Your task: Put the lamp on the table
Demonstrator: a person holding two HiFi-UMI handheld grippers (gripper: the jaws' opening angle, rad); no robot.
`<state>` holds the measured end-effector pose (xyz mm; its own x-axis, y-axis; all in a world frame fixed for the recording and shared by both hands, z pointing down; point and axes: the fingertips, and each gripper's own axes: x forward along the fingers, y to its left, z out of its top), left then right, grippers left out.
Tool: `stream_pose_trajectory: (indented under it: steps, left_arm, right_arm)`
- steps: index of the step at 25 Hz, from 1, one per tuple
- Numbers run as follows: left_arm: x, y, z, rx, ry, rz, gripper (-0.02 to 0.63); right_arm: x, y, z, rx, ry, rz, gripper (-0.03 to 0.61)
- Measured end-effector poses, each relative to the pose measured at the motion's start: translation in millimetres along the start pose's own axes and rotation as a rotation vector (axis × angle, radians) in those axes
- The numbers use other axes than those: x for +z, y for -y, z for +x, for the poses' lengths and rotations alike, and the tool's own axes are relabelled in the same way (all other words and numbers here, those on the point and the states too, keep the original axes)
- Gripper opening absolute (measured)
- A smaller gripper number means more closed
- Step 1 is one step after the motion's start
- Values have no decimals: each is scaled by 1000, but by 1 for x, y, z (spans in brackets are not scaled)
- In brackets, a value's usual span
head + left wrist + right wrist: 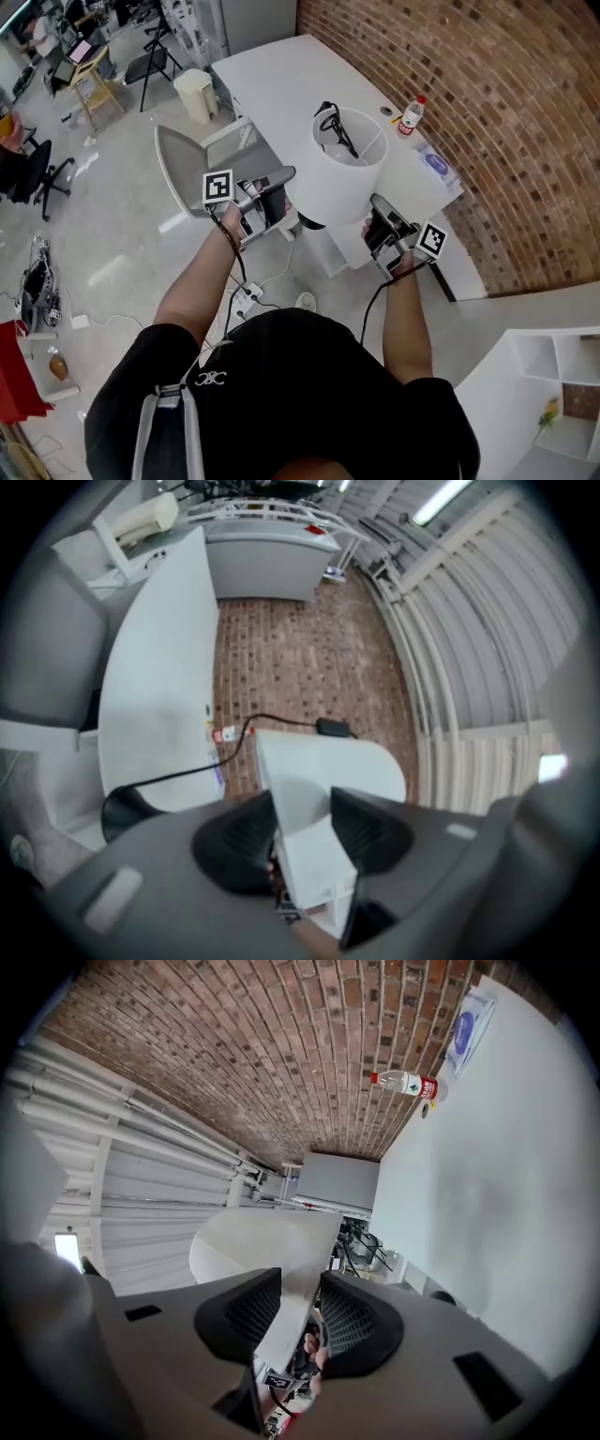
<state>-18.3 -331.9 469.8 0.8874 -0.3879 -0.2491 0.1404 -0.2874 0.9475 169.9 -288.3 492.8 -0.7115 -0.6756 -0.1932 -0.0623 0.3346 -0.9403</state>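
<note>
The lamp's white shade (337, 178) hangs in the air beside the white table (281, 66), open end up, with its black cord (333, 129) coiled inside. My left gripper (281, 185) is shut on the shade's left wall and my right gripper (375, 211) on its right wall. In the left gripper view the shade (328, 766) runs between the pads of the left gripper (305, 832), and the dark base (127, 808) and cord (187, 772) show to the left. The right gripper view has the shade's wall (262, 1241) pinched in the right gripper (298, 1312), with the table (487, 1166) beyond.
A water bottle (411, 114) and a blue-printed pack (436, 164) lie on the table by the brick wall (497, 103). A grey chair (187, 169) stands to my left, a white bin (197, 94) behind it. A power strip (246, 298) lies on the floor. White shelving (544, 375) is at the right.
</note>
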Motion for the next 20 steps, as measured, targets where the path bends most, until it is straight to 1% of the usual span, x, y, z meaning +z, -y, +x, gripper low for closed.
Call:
stream_pose_trajectory:
  steps: [4, 8, 15, 20]
  left_arm:
    - [23, -14, 37, 14, -23, 15, 186]
    - [44, -31, 53, 13, -4, 7, 184]
    - [68, -56, 73, 11, -1, -21, 184]
    - [91, -79, 95, 13, -51, -31, 184]
  right_arm:
    - [43, 20, 11, 7, -15, 2, 121]
    - [70, 34, 25, -4, -50, -10, 121]
    - [100, 55, 44, -13, -30, -13, 123]
    - [123, 79, 53, -45, -10, -13, 123]
